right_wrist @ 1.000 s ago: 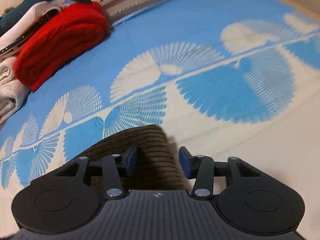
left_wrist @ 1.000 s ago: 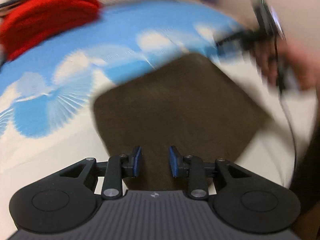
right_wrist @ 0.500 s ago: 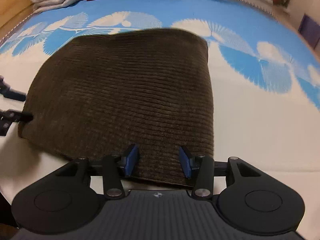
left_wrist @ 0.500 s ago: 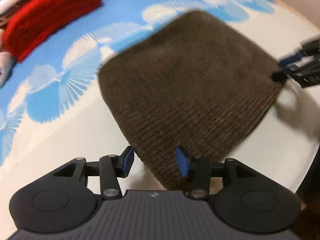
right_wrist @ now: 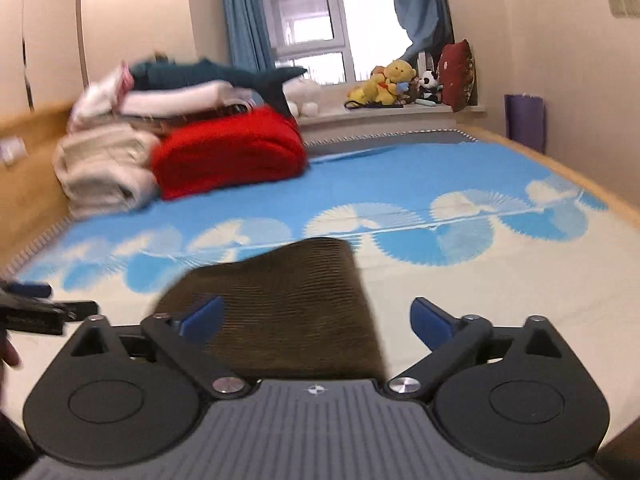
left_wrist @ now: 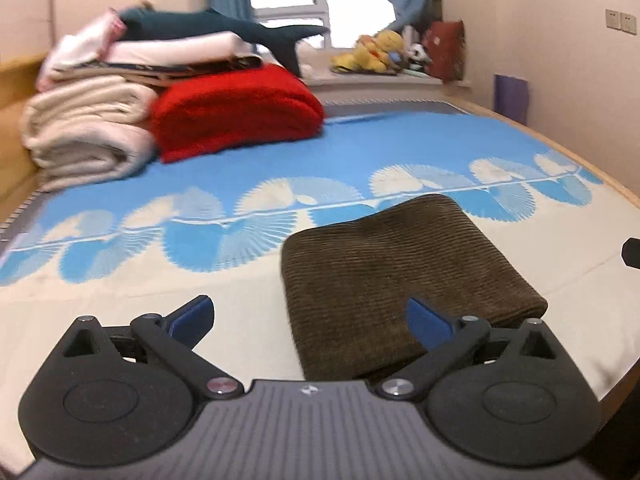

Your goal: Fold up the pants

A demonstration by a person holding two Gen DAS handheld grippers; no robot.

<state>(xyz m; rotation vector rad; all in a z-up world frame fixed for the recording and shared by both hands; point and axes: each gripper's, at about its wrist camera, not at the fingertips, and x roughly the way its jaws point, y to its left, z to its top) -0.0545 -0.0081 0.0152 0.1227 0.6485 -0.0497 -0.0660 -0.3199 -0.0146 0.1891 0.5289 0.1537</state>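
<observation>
Both grippers have let go and pulled back: left gripper [left_wrist: 308, 316] and right gripper [right_wrist: 316, 316] now gape wide, holding nothing. Brown corduroy pants [left_wrist: 404, 276] lie just ahead as a compact folded rectangle on the bedspread [left_wrist: 280, 168]; folding looks essentially finished

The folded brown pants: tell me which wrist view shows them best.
Left wrist view. The folded brown pants lie sharp there, with top surface, left edge and rounded right fold all visible on the bedspread. The right wrist view shows them motion-blurred, their near end hidden behind the gripper body.
</observation>
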